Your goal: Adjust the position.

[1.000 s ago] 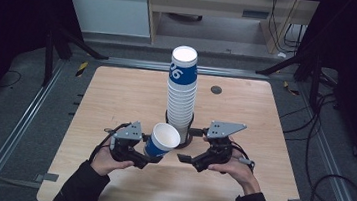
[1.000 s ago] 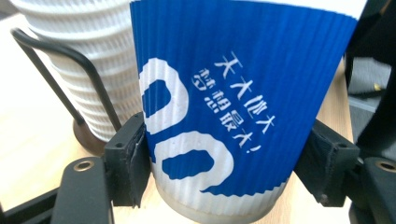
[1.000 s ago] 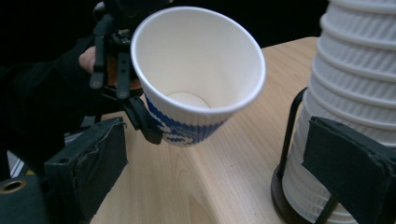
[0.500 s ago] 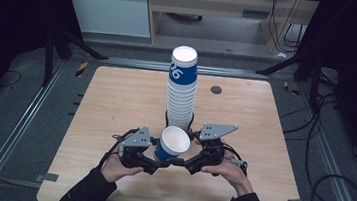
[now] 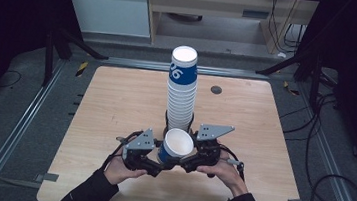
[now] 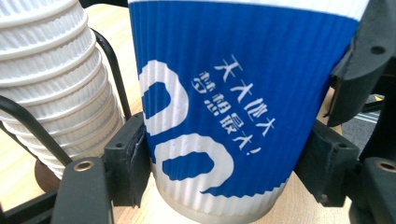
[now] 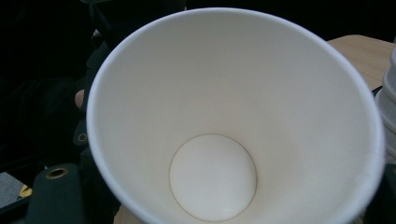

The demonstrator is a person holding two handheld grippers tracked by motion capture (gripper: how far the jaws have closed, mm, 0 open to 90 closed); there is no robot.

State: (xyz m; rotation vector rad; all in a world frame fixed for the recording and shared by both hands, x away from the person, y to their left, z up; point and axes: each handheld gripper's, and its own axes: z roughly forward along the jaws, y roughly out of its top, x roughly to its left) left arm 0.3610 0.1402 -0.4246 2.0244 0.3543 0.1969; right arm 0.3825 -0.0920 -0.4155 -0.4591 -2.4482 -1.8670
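While a tall stack of paper cups [image 5: 182, 88] is standing mid-table [image 5: 263, 139], a single blue paper cup [image 5: 175, 147] is being held tilted just in front of it. The left gripper [image 5: 155, 164] is clamping its ribbed wall [image 6: 224, 116], and the right gripper [image 5: 186, 162], jaws just closing, is pinching its rim. A handover appears to be happening; next, one gripper probably needs releasing.
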